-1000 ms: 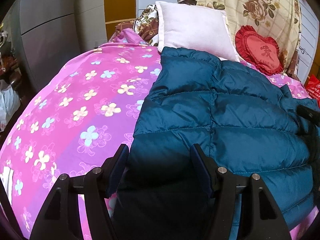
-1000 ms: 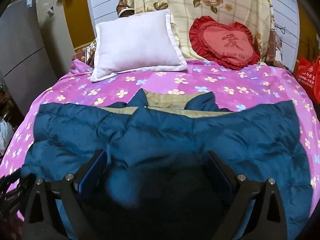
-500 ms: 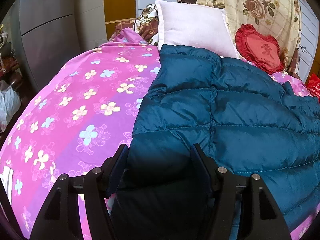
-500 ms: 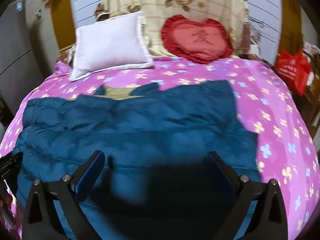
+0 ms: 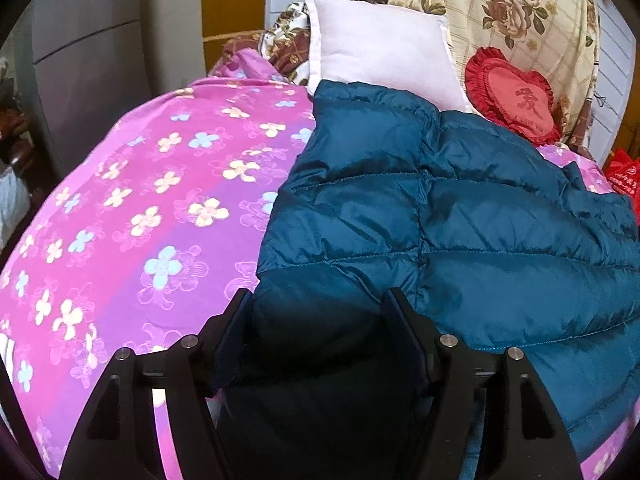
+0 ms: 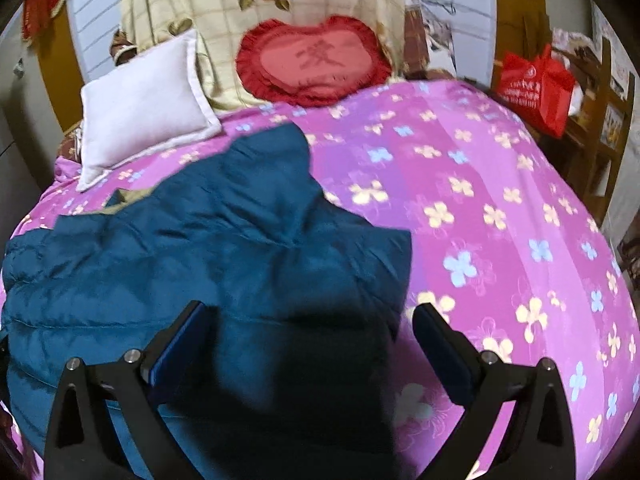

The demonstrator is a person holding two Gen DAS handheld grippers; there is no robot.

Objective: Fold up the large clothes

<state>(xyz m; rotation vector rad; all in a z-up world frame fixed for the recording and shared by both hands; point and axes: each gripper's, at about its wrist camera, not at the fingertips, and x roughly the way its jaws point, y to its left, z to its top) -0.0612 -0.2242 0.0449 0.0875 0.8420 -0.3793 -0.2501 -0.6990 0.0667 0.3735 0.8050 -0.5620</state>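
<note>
Padded jacket (image 5: 460, 220), teal, quilted in horizontal channels, spread flat on pink flowered bedspread (image 5: 140, 200). Judged light for its bulk, soft and springy, with a slick shell likely to slide on itself and puff back open after a fold. Best gripped at a hem, a stitched seam or a corner, where filling is thin and the pads can bite; a pinch on a fat mid-panel likely slips off.

Shiny fabric, creased toward the right side; olive lining showing at about 10 o'clock of the garment in the right wrist view. White pillow (image 5: 380, 48) at 12 o'clock of the jacket, red heart cushion (image 5: 516, 100) at about 1 o'clock, both against the head of the bed. Red bag (image 6: 536, 84) off the bed at 2 o'clock in the right wrist view.

Left gripper (image 5: 320, 328): jaws opening, fairly wide, straddling the near left corner of the jacket; fabric between the pads, firm contact not evident. Right gripper (image 6: 308, 336): jaws spread wide above the near right edge of the jacket, nothing held; bedspread under the right finger.
</note>
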